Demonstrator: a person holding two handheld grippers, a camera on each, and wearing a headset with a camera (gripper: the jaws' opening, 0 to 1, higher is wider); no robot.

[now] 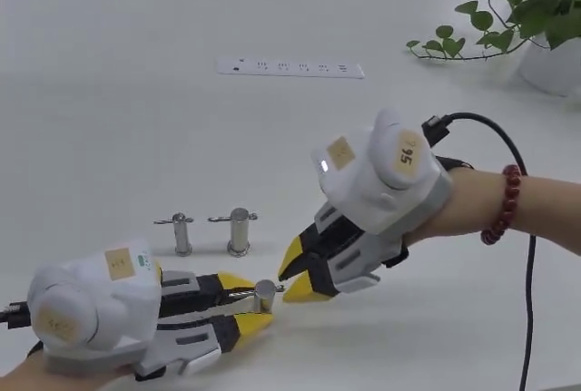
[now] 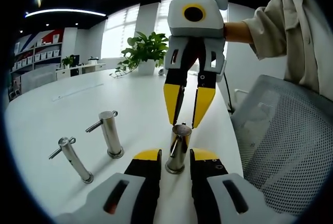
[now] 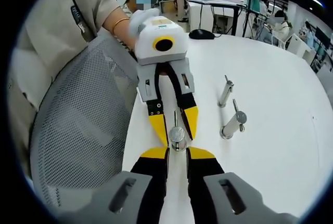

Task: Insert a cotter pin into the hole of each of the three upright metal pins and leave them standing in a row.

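My left gripper (image 1: 247, 304) lies low at the front left, shut on an upright metal pin (image 1: 264, 293), which stands between its yellow tips (image 2: 148, 155). A thin cotter pin (image 3: 176, 119) passes through that metal pin's (image 2: 178, 148) top and pokes out on the far side. My right gripper (image 1: 289, 286) points at the pin's head (image 3: 177, 136) from the right; its jaws stand a narrow gap apart, just short of the pin. Two other metal pins (image 1: 182, 233) (image 1: 239, 230) stand behind, each with a cotter pin through its top.
A white power strip (image 1: 290, 68) lies flat further back on the white table (image 1: 118, 101). A potted plant (image 1: 531, 14) stands at the far right corner. A black cable (image 1: 526, 255) hangs from my right gripper. A grey mesh chair (image 2: 281, 141) stands at the table's near edge.
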